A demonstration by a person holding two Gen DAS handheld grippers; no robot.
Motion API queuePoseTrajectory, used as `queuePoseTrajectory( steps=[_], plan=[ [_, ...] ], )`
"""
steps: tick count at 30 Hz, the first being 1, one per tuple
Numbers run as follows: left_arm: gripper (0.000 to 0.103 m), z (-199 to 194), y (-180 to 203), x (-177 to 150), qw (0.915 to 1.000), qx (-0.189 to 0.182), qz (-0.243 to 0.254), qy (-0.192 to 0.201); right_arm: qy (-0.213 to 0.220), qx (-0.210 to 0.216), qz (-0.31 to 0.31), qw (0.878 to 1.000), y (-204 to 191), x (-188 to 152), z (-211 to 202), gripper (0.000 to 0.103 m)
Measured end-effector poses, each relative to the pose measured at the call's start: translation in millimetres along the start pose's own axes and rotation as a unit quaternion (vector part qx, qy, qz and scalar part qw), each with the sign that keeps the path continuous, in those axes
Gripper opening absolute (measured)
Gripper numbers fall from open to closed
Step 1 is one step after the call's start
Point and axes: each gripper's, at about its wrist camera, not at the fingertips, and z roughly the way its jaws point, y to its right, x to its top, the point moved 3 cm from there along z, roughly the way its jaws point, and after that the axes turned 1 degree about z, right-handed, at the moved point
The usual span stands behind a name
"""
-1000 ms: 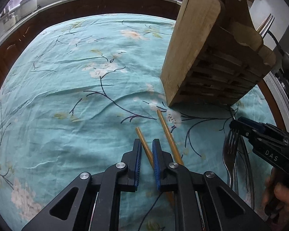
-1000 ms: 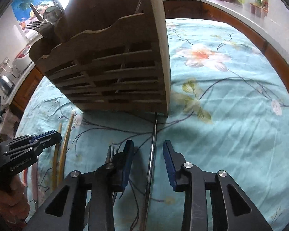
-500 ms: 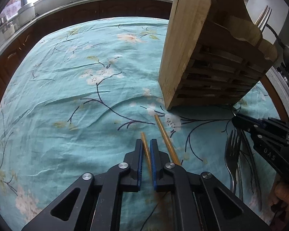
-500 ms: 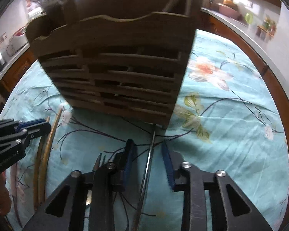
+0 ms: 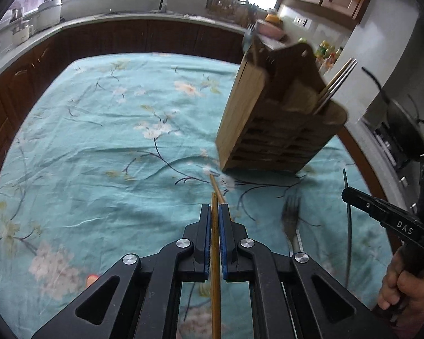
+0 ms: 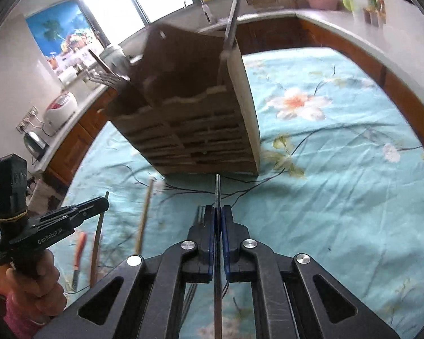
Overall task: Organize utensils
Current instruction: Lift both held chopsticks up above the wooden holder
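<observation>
A slatted wooden utensil holder [image 5: 279,118] stands on the teal flowered tablecloth, with forks and other utensils sticking out of it; it also shows in the right wrist view [image 6: 195,130]. My left gripper [image 5: 215,212] is shut on a wooden chopstick [image 5: 215,268], lifted above the cloth. A second wooden chopstick [image 5: 216,188] lies on the cloth in front of it. My right gripper [image 6: 217,214] is shut on a thin metal chopstick [image 6: 217,189], also lifted. A fork [image 5: 291,220] lies on the cloth between the two grippers.
A red-handled utensil [image 6: 77,254] lies on the cloth at the left of the right wrist view. A thin dark utensil [image 5: 349,226] shows near the right gripper in the left wrist view. Wooden counters with kitchen appliances ring the table [image 5: 84,141].
Both grippers closed, the left on the wooden chopstick and the right on the metal chopstick. Both then rose away from the cloth, so the holder looks farther off.
</observation>
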Motion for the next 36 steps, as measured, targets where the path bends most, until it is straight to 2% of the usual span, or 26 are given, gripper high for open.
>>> queuePoseTrajectory(
  steps=[8,15,27,36],
  plan=[
    [0.004,-68,5,-16,0.999,-0.008,-0.004,0.045,0.05,0.016,0.0,0.999,-6,-7,-46,0.004],
    [0.004,-112,11,-31,0.9968,-0.001,-0.003,0.08,0.088,0.028,-0.005,0.996,-12,-15,-85,0.004],
    [0.004,-154,24,-42,0.9933,0.018,0.012,0.113,0.125,0.038,-0.015,0.991,-24,-17,-115,0.004],
    [0.004,-166,26,-37,0.9909,0.019,0.018,0.132,0.153,0.038,-0.019,0.987,-29,-9,-130,0.004]
  ],
)
